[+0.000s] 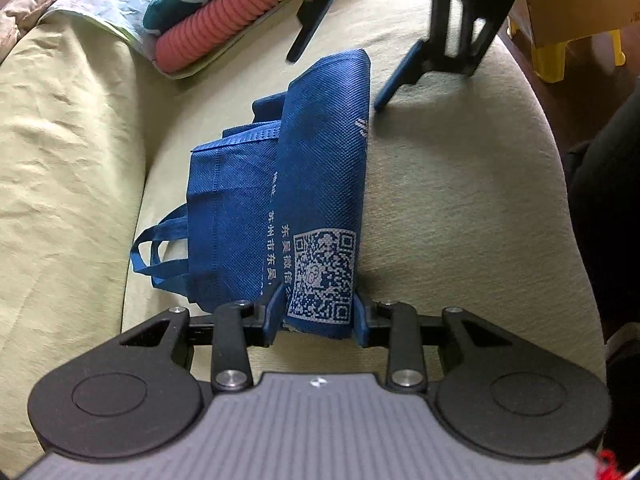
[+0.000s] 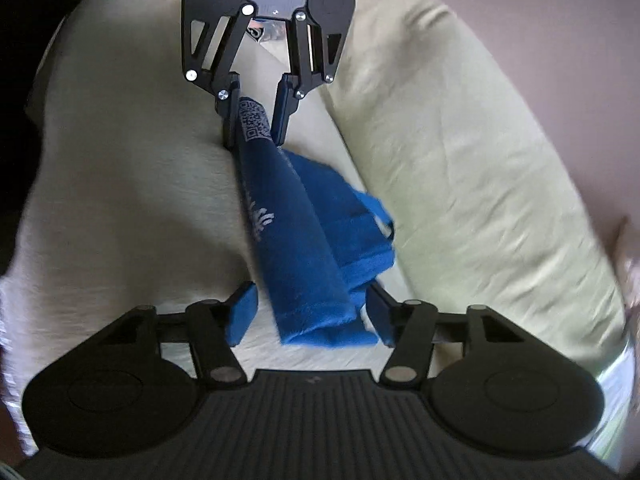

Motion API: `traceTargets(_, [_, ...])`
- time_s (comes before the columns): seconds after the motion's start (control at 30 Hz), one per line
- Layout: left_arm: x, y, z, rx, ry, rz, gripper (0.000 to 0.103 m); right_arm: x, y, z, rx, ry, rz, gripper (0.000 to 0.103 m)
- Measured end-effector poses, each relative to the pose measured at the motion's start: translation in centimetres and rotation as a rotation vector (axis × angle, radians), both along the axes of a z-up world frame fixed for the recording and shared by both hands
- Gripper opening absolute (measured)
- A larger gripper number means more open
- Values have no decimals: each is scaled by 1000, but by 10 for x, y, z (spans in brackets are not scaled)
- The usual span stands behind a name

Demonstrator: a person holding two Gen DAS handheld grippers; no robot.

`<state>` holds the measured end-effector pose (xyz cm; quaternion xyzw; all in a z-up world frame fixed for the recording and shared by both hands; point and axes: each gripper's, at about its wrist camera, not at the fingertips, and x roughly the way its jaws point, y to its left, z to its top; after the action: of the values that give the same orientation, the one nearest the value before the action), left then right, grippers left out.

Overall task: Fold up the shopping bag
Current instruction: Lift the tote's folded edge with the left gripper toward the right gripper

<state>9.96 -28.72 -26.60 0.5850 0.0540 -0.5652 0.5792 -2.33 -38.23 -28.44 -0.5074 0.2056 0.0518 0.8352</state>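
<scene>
A: Left claw (image 1: 318, 316) first; nearest the lens, fingers either side of the bag (image 1: 304, 208) at the QR-code end. Clenched on it?

B: Looks so in the left view; both pads sit against the fold's edges; the right view shows the same claw (image 2: 256, 128) at the bag's far end, fabric between its fingers; call it grasping the bag.

A: Right claw (image 2: 310, 316)?

B: Released; jaws spread wide; the bag's near end lies between them, touching neither pad clearly. In the left view it hangs beyond the bag's far end (image 1: 340, 68), fingers apart.

A: Bag position?

B: Folded into a long blue strip on the cushion (image 1: 460, 208), stretched between the two claws; handles (image 1: 160, 252) stick out left of the left claw.

A: Extras?

B: Pink ridged roll (image 1: 224, 20) ahead-left of the left claw; cardboard box (image 1: 568, 0) ahead-right.
</scene>
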Motion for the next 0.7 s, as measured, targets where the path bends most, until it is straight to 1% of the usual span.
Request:
traceTargets(0.03, [1,0,0,-2,8,2,39,5,-1,-1,-12,-4,-2,49])
traceTargets(0.07, [2,0,1,-4,18,6,39,11,-3,-2,-8,3,5,41])
traceTargets(0.17, [7,-1,3,-13,53,21,39,22,-7,-3,-1,17,28,33])
traceTargets(0.2, [7,-1,3,-16,60,25,39,25,-8,-3,6,24,33,31])
traceTargets(0.27, [9,-1,3,-25,72,34,39,27,-9,-1,35,41,28,27])
traceTargets(0.33, [9,-1,4,-38,86,51,39,31,-10,4,74,69,1,25])
traceTargets(0.37, [9,-1,4,-45,89,60,39,34,-11,6,108,91,-20,23])
traceTargets(0.43, [8,0,5,-54,102,86,39,39,-14,20,220,141,-63,23])
traceTargets(0.5, [5,3,9,-56,128,110,39,40,-14,29,297,192,-79,23])
traceTargets(0.53, [3,5,10,-54,143,118,39,40,-14,32,320,211,-84,23])
traceTargets(0.7, [-14,19,17,-14,239,134,39,32,-16,48,497,326,-109,24])
